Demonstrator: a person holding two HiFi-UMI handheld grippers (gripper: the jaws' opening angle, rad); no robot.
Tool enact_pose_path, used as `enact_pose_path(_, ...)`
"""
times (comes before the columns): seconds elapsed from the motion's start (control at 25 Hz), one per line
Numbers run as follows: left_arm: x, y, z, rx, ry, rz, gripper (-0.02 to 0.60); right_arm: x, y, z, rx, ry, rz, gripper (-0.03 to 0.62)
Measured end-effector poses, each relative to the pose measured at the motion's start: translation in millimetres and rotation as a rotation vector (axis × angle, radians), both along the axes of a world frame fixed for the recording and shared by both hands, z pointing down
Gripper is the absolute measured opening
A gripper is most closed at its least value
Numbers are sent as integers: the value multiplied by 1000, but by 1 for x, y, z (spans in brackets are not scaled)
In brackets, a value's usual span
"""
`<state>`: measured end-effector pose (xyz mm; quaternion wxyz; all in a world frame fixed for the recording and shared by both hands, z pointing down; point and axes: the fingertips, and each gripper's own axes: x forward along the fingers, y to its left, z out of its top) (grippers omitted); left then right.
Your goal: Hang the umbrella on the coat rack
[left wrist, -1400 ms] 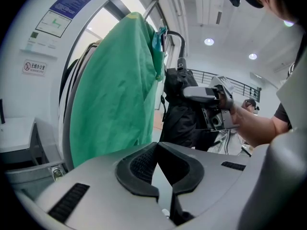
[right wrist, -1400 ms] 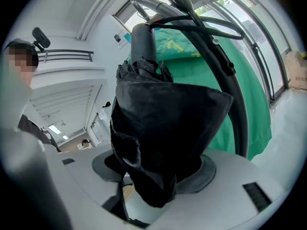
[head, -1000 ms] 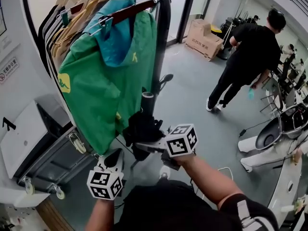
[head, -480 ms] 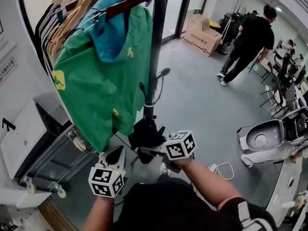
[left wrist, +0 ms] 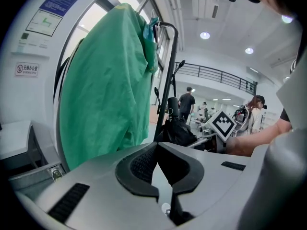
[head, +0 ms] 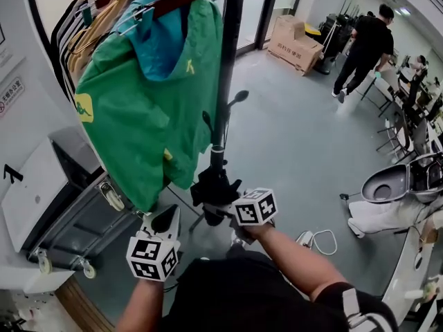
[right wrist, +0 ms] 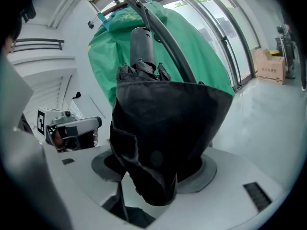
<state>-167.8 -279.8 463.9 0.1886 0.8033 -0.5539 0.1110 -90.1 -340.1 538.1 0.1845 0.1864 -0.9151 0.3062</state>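
Observation:
My right gripper (head: 220,211) is shut on a folded black umbrella (head: 210,185), whose grey handle (head: 217,154) points up beside the coat rack's black pole (head: 229,54). In the right gripper view the umbrella (right wrist: 163,128) fills the space between the jaws, with its handle (right wrist: 143,47) standing in front of the pole. A green shirt (head: 149,109) hangs on the rack's rail, just left of the umbrella. My left gripper (head: 166,221) hangs lower left, shut, with nothing between its pads (left wrist: 144,164). From it I see the umbrella (left wrist: 177,131) against the pole (left wrist: 169,75).
Small black hooks (head: 237,99) stick out from the pole above the umbrella. A grey wheeled cart (head: 76,220) stands under the hanging clothes. A cardboard box (head: 294,47) and a person in black (head: 363,47) are far back. A white machine (head: 398,185) and a floor cable (head: 315,241) lie right.
My right gripper has sunk with the umbrella, down along the pole. The left gripper has kept still. The person in black has walked further away toward the back right.

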Motion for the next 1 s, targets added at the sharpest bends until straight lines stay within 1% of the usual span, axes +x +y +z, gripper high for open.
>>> enact_pose_path(0.2, -3, 1, 3, -7, 0, -7, 15, 0, -22, 13, 46, 46, 63, 255)
enact_pose_path(0.36, -2, 0, 5, -14, 3, -4, 15, 1, -38, 22, 62, 80, 87, 258)
enact_pose_path(0.6, 2, -2, 6, -19, 2, 7, 15, 5, -63, 31, 100, 103, 133, 268)
enact_pose_path(0.76, 3, -3, 6, -18, 0, 7, 15, 6, -71, 34, 126, 130, 132, 275)
enact_pose_path(1.0, 4, -4, 6, -23, 1, 11, 15, 9, -64, 32, 151, 144, 116, 287)
